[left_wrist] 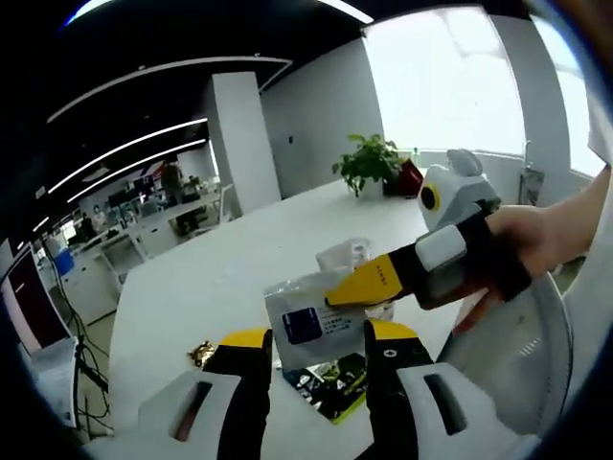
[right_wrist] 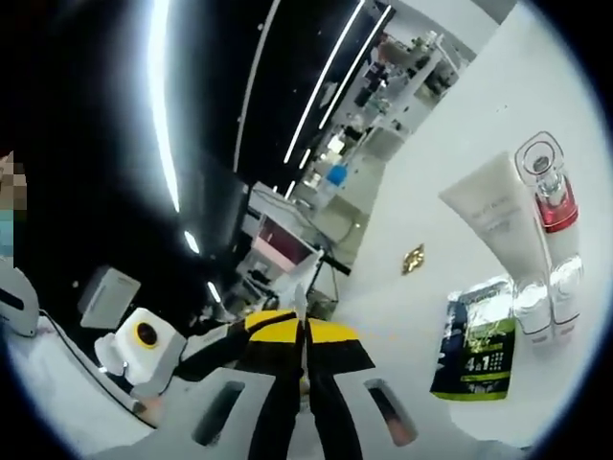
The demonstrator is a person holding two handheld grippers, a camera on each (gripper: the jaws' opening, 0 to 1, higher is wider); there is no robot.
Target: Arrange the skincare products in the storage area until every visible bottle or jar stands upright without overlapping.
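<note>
My right gripper [left_wrist: 356,289] comes in from the right in the left gripper view, held by a hand, and is shut on a white sachet [left_wrist: 305,321] with a blue label. The sachet hangs between the two yellow-tipped jaws of my left gripper [left_wrist: 316,337], which stand apart and open. In the right gripper view my right gripper [right_wrist: 304,331] has its jaws pressed together on the sachet [right_wrist: 302,280], seen edge-on. A white tube [right_wrist: 493,216], a red-capped bottle [right_wrist: 546,192] and two small clear bottles [right_wrist: 533,309] lie on the white table [right_wrist: 450,115].
A black and green packet [left_wrist: 330,388] lies on the table under the sachet, and it also sits beside the clear bottles [right_wrist: 474,350]. A small gold wrapper [left_wrist: 201,353] lies to the left. A clear jar [left_wrist: 345,254] and a potted plant [left_wrist: 369,163] stand farther back.
</note>
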